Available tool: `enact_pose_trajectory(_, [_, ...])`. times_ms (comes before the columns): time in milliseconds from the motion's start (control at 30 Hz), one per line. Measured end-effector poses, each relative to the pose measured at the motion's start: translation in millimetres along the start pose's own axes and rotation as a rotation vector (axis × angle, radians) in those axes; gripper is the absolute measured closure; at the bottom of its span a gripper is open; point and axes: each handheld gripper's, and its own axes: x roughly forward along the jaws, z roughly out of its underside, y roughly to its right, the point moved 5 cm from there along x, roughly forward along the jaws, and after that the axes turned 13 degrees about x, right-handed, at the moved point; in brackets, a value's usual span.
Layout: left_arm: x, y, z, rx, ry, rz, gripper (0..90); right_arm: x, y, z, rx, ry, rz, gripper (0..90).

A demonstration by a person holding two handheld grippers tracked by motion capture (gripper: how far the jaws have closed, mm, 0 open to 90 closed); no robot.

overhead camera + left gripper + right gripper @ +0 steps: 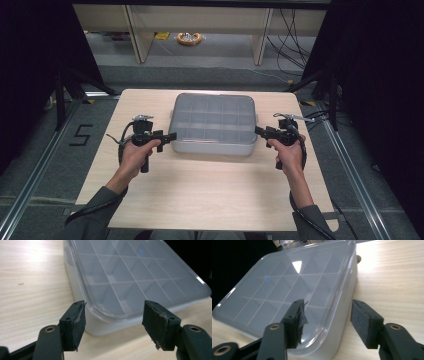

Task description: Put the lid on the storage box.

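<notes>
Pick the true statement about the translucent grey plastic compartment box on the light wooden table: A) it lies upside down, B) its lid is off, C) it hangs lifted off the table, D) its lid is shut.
D: the clear lid lies flat over the translucent grey plastic compartment box, covering the dividers.

Compartment box point(213, 123): grey translucent plastic, rectangular, rounded corners, clear lid shut flat over a grid of dividers. It sits level on my table's far half, long side facing me. Compartments look empty, though the frosted lid blurs them. One near corner point(105, 322); the other point(324, 340).
</notes>
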Motion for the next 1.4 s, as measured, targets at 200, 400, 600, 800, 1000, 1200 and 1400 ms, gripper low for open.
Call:
enact_pose_trajectory(200, [-7.6, 7.1, 8.5, 0.006, 0.027, 0.023, 33.2, -3.7, -5.6, 11.7, -0.041, -0.007, 0.000, 40.7])
enact_pose_trajectory(400, [-14.2, 11.5, 14.0, 0.022, 0.024, 0.019, 32.5, -6.9, -15.4, 20.7, -0.011, -0.032, 0.006, 38.2])
enact_pose_trajectory(600, [-19.8, 19.2, 26.5, 0.048, 0.008, 0.030, 30.5, -13.7, -14.7, 26.4, -0.069, -0.026, -0.005, 35.3])
enact_pose_trajectory(800, [-23.9, 34.1, 34.3, 0.046, 0.029, 0.079, 27.8, -20.9, -15.4, 37.1, -0.079, -0.040, -0.008, 33.9])
enact_pose_trajectory(1000, [-23.6, 44.9, 43.9, 0.072, 0.022, 0.101, 26.2, -28.6, -20.0, 47.8, -0.096, -0.051, -0.021, 31.2])
enact_pose_trajectory(1200, [-24.9, 54.0, 50.2, 0.098, 0.017, 0.117, 25.4, -34.2, -20.4, 57.6, -0.105, -0.070, -0.024, 29.7])
enact_pose_trajectory(1400, [-29.8, 62.6, 59.0, 0.138, 0.017, 0.143, 24.5, -36.3, -21.3, 69.6, -0.124, -0.081, -0.043, 28.2])
